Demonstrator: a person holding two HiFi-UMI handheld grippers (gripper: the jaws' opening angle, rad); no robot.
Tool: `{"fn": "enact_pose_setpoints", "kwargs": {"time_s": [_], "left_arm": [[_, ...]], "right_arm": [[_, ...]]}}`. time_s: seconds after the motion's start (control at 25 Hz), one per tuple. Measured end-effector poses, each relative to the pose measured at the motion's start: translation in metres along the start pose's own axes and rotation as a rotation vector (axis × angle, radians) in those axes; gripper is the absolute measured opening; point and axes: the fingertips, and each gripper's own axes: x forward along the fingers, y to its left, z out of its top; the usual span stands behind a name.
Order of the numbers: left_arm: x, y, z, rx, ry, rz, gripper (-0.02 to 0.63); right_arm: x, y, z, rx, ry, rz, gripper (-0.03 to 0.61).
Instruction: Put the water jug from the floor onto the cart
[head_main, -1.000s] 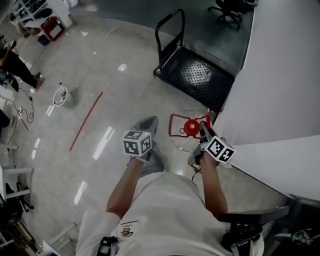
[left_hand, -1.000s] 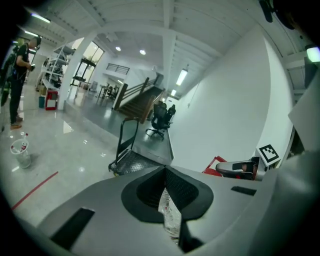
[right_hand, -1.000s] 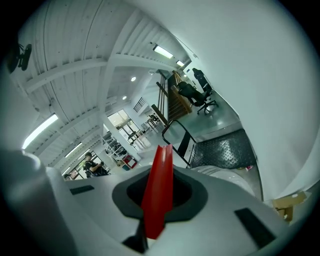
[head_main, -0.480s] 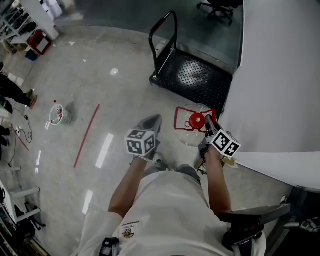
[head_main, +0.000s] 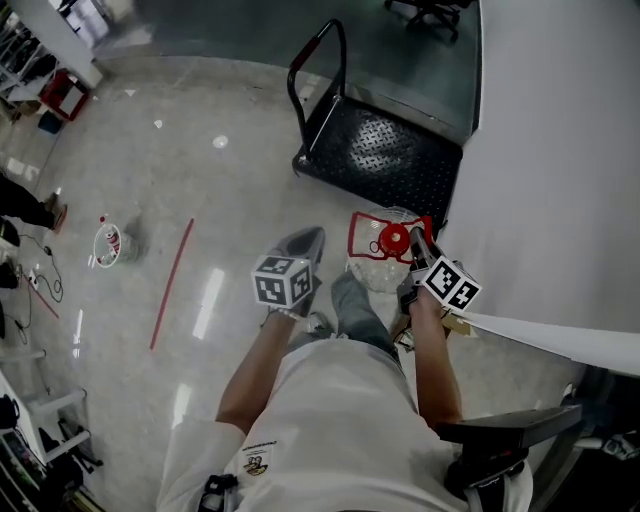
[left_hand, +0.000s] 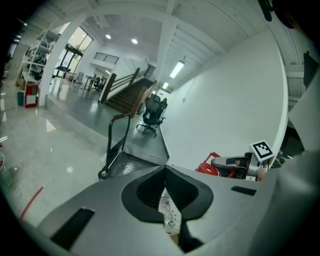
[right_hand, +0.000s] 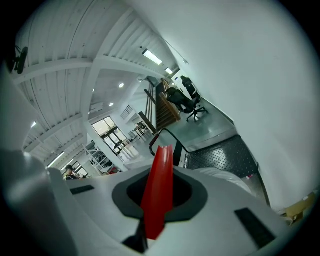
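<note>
The water jug (head_main: 383, 266) is clear plastic with a red cap (head_main: 393, 238) and a red handle frame (head_main: 366, 236). It hangs above the floor in front of the person's legs. My right gripper (head_main: 415, 244) is shut on the red handle (right_hand: 159, 187), which runs up between its jaws. The black platform cart (head_main: 385, 155) with its upright push handle (head_main: 314, 62) stands just beyond the jug; the right gripper view shows the cart (right_hand: 226, 155) too. My left gripper (head_main: 301, 249) is beside the jug on the left, shut on a crumpled printed scrap (left_hand: 168, 212).
A white wall (head_main: 560, 150) runs along the right, close to the cart and the jug. An office chair (head_main: 430, 12) stands behind the cart. On the glossy floor to the left are a red line (head_main: 172, 282) and a small white bucket (head_main: 108, 245).
Both grippers and the hanging jug have moved forward toward the cart, which now lies closer. One leg has stepped forward beneath the jug. The grip on the red handle is unchanged.
</note>
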Motion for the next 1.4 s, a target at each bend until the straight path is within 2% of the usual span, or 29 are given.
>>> {"fn": "enact_pose_setpoints", "kwargs": {"time_s": [0.56,1.08,1.4], "left_arm": [[0.156,0.042,0.093,-0.001,0.028,0.001,0.003],[0.301,0.058,0.176,0.022,0.039,0.057,0.003],[0.328,0.057,0.186,0.015,0.059,0.052,0.003]], "right_arm": [[0.149,-0.050,0.092,0.049,0.063,-0.019,0.036],[0.287,-0.101,0.210,0.005,0.078,0.029,0.035],[0.320,-0.112,0.223,-0.016,0.099,0.008,0.036]]}}
